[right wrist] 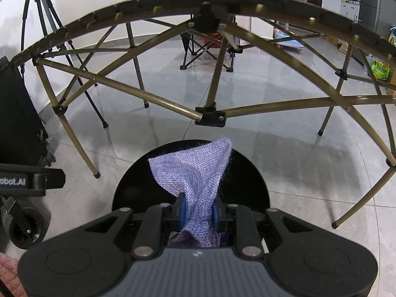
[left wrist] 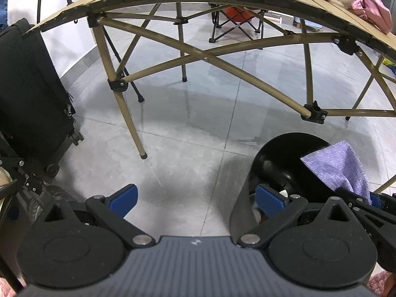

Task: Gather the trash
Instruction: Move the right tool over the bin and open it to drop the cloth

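Purple cloth (right wrist: 195,173) sits clamped between the blue pads of the right gripper (right wrist: 198,214), hanging over the black bin (right wrist: 133,188) on the grey tile floor (right wrist: 297,153). Left gripper (left wrist: 198,198) has its jaws wide apart and empty, left of the bin, near the folding table (left wrist: 173,0).

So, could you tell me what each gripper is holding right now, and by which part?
The right gripper pinches the purple cloth at its bunched lower end; the left gripper is open and empty.
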Tool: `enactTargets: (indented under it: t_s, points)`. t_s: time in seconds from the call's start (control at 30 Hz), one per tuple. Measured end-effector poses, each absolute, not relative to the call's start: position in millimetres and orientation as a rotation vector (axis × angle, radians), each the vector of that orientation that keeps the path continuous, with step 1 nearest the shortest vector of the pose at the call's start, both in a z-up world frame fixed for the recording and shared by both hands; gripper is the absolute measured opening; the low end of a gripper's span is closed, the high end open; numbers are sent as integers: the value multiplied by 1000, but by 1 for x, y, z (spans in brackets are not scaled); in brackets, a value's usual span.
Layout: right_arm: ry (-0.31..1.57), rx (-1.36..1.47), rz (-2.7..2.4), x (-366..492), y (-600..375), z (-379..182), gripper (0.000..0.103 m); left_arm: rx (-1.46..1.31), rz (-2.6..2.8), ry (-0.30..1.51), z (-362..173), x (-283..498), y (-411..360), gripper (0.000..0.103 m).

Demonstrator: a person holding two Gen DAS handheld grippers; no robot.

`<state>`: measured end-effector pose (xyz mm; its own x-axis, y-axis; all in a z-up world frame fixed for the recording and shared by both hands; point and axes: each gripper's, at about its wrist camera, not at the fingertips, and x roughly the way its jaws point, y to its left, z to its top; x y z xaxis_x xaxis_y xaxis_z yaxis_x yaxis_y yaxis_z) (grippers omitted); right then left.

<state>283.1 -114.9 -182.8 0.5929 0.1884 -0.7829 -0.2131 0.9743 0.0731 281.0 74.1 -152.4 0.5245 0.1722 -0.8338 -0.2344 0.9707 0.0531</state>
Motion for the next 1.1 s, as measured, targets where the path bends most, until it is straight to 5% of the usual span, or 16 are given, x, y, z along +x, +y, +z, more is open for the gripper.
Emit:
enactTargets:
  t_s: [0.77, 0.87, 1.03, 1.1]
  points:
    - [962, -54, 236, 292, -97, -199, 21, -86, 256, 1000, -157, 278, 90, 103]
    - [953, -43, 244, 292, -98, -197, 31, -89, 255, 1001, -157, 277, 91, 103]
    - [937, -18, 187, 293, -104, -195, 100, -89, 252, 1004, -157, 276, 91, 103]
    - [936, -10, 168, 295, -106, -194, 102, -88, 252, 1004, -158, 276, 91, 103]
